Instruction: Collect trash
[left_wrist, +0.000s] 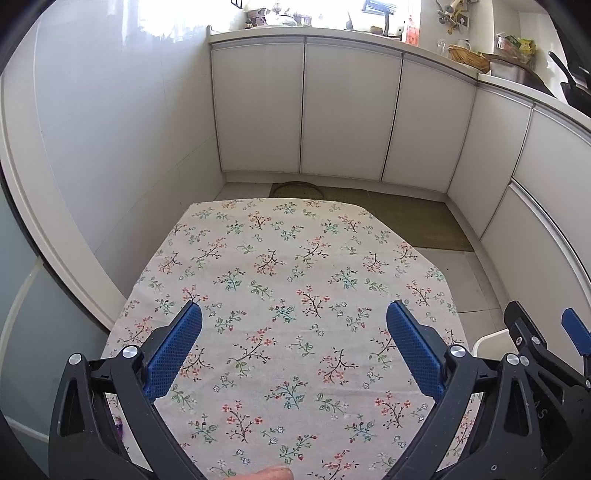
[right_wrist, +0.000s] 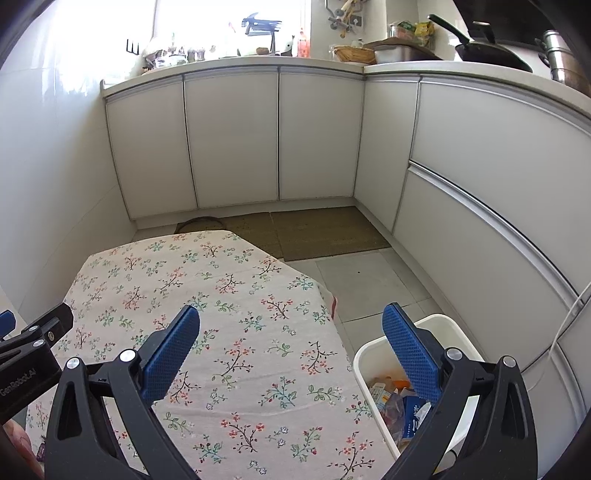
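Trash (right_wrist: 397, 400) fills the white bin (right_wrist: 364, 360); right claw (right_wrist: 291, 325) spread wide above.

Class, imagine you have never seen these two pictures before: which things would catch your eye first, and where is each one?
First the flowered tablecloth, covering the table in the middle of both views. Next the two open tools with blue pads, the left tool above the cloth and the right tool at the table's right edge. Then the white bin on the floor right of the table, with wrappers and packets inside.
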